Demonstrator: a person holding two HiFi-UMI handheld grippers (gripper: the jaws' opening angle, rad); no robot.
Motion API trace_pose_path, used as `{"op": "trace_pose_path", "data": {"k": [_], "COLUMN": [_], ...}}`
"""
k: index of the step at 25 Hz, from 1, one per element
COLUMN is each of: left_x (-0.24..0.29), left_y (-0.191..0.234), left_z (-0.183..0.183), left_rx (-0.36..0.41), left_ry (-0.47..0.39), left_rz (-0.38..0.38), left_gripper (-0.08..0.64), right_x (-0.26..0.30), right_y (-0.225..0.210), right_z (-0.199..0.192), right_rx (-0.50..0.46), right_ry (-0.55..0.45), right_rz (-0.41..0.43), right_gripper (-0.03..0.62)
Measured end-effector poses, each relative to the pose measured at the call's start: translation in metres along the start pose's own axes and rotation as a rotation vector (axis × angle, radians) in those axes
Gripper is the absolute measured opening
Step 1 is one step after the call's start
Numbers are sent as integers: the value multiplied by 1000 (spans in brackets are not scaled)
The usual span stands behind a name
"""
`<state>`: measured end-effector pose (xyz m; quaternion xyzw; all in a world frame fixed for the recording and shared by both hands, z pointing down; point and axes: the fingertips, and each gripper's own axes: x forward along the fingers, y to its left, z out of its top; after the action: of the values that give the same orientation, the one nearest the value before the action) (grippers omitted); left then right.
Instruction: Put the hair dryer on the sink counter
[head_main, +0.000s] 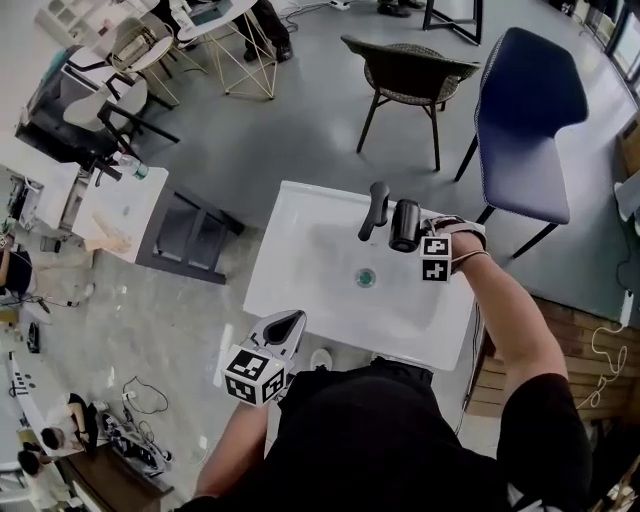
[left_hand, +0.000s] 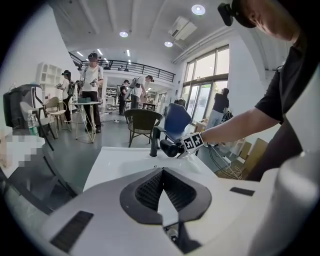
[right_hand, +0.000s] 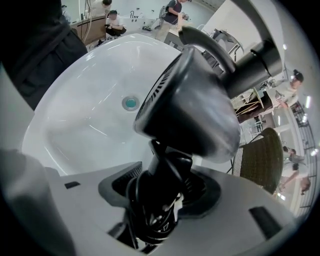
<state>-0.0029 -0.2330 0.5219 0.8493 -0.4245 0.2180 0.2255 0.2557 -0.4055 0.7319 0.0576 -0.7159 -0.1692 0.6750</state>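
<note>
A black hair dryer (head_main: 405, 225) hangs over the back right of the white sink (head_main: 300, 240), just right of the black faucet (head_main: 378, 208). My right gripper (head_main: 428, 238) is shut on its handle, and the cord is bundled round the handle. In the right gripper view the dryer's body (right_hand: 190, 105) fills the middle above the jaws (right_hand: 160, 192), with the basin and its drain (right_hand: 129, 103) below. My left gripper (head_main: 283, 330) is at the sink's front left corner, shut with nothing in it. From the left gripper view (left_hand: 161, 187) I see the dryer (left_hand: 170, 148) beside the faucet (left_hand: 154, 142).
A dark wicker chair (head_main: 410, 75) and a blue chair (head_main: 525, 120) stand behind the sink. A dark low stand (head_main: 190, 232) and a white table (head_main: 120, 210) are to its left. Cardboard and cables lie on the right (head_main: 600, 370). Several people stand far off (left_hand: 92, 85).
</note>
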Motion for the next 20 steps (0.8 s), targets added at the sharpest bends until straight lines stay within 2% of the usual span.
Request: {"op": "trace_pose_path", "data": {"k": [8, 13, 15, 20], "left_x": [1, 3, 4, 7], "left_y": [-4, -4, -3, -3], "left_z": [-2, 0, 0, 0], "left_rx": [-15, -12, -11, -7], "left_ry": [-6, -4, -4, 7], "left_rz": [16, 14, 11, -1], "left_gripper": [0, 0, 0, 0], "right_x": [2, 0, 0, 1], "right_y": [-2, -6, -9, -10], "right_z": [4, 3, 2, 1], "right_rx": [-34, 32, 55, 38], "right_ry": [-27, -57, -59, -51], "right_rz": [62, 109, 109, 101], "right_gripper": [210, 213, 225, 233]}}
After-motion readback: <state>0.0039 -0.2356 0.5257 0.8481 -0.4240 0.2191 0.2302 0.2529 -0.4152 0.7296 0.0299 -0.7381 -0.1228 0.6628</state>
